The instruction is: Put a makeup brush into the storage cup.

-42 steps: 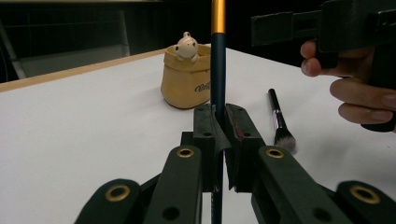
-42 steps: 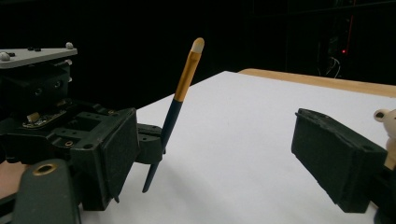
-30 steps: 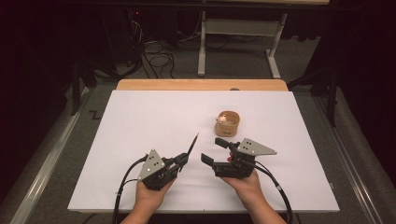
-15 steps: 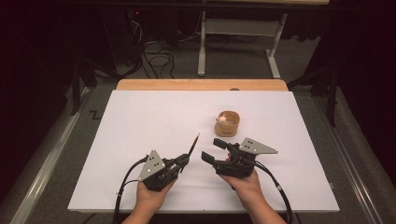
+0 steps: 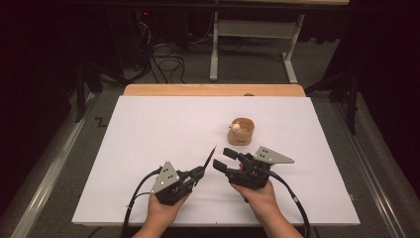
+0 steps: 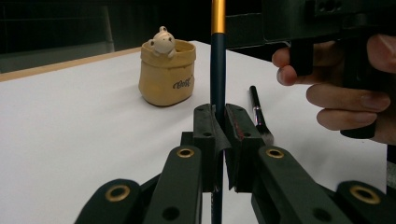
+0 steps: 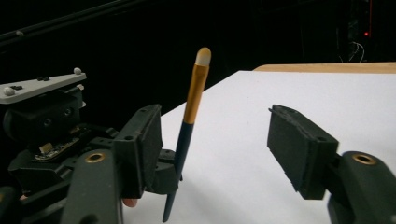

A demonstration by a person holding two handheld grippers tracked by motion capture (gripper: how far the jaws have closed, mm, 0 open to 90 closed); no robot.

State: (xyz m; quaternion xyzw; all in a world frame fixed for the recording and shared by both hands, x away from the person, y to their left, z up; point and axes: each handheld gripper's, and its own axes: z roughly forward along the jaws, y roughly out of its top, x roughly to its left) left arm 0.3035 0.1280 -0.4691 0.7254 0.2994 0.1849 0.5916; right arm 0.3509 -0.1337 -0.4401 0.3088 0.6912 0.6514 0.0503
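The left gripper has its jaws clamped on a slim makeup brush, pinching the dark handle low down so that the shaft stands up and tilts away over the white table; the brush is likely very light and stiff along its length, with a smooth lacquered handle that could slip or pivot in a narrow pinch; the soft tip is the part to leave alone, so the dark handle, below the gold ferrule, looks the best place to take hold. It has a navy handle, a gold metal band and a pale rounded bristle tip. The right gripper faces it from just beside, jaws apart and having just been closing, with nothing pressed between the pads; in the right gripper view the brush stands near the left jaw, though whether it lies truly between the two is hard to tell. A second brush lies flat on the table; farther off stands a small tan pot with a little figure at its rim.
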